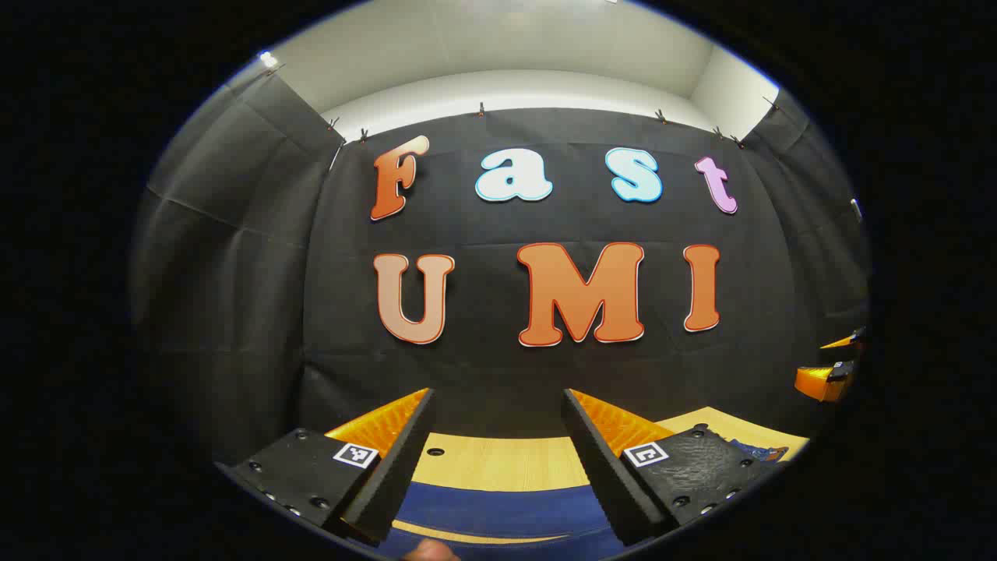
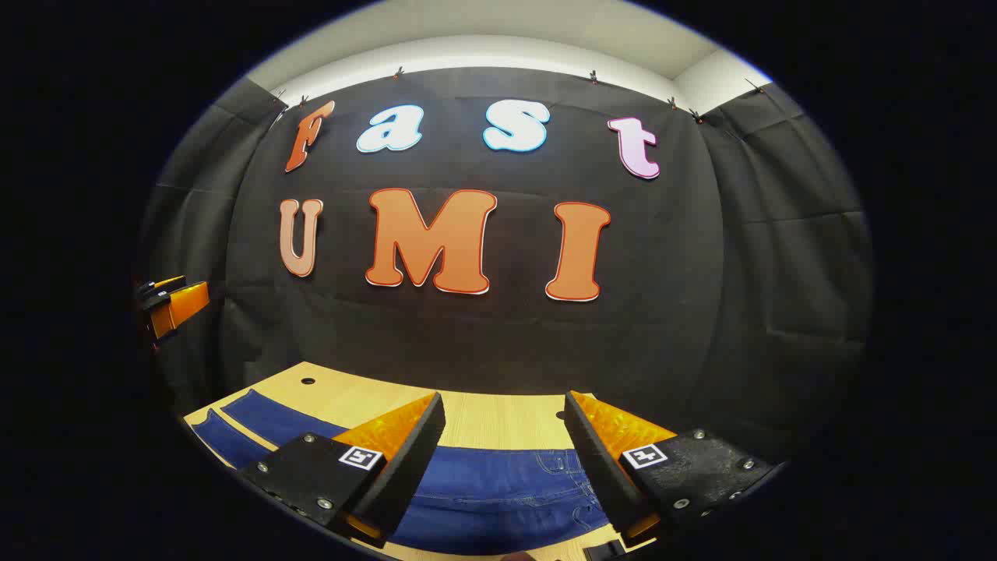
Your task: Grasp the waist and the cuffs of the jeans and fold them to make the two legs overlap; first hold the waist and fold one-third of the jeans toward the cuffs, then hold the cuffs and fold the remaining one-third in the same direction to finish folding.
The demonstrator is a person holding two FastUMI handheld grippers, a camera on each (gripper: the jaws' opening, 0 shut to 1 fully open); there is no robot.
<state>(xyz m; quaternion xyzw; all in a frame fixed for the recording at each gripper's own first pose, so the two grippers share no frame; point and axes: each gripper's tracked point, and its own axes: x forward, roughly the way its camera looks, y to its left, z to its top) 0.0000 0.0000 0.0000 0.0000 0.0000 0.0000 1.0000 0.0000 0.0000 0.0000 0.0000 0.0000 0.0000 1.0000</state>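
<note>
Denim, blue: jeans (image 2: 498, 491) laid flat on a pale wooden table (image 2: 498, 417), seen between and below the fingers of the right gripper (image 2: 502, 460).

Right gripper: jaws spread wide, nothing between them, raised above the cloth. Stitched pocket seams lie just beside its right-hand finger, so the waist end is under this gripper. Two legs run off to the lower left of the right gripper view, side by side with a strip of table between them; long axis runs across the table, parallel to the booth's back wall. Cuffs cut off at the view's edge.

Left gripper (image 1: 498, 460): jaws likewise spread and unloaded, above the table. In the left gripper view a band of jeans (image 1: 498, 510) crosses beneath the fingers, a thin line of table showing through lower down; its ends are hidden behind the fingers. A small patch of denim shows past the right-hand finger, too small to identify.

Other gripper: partly visible at the far edge of each view, detail unclear.
</note>
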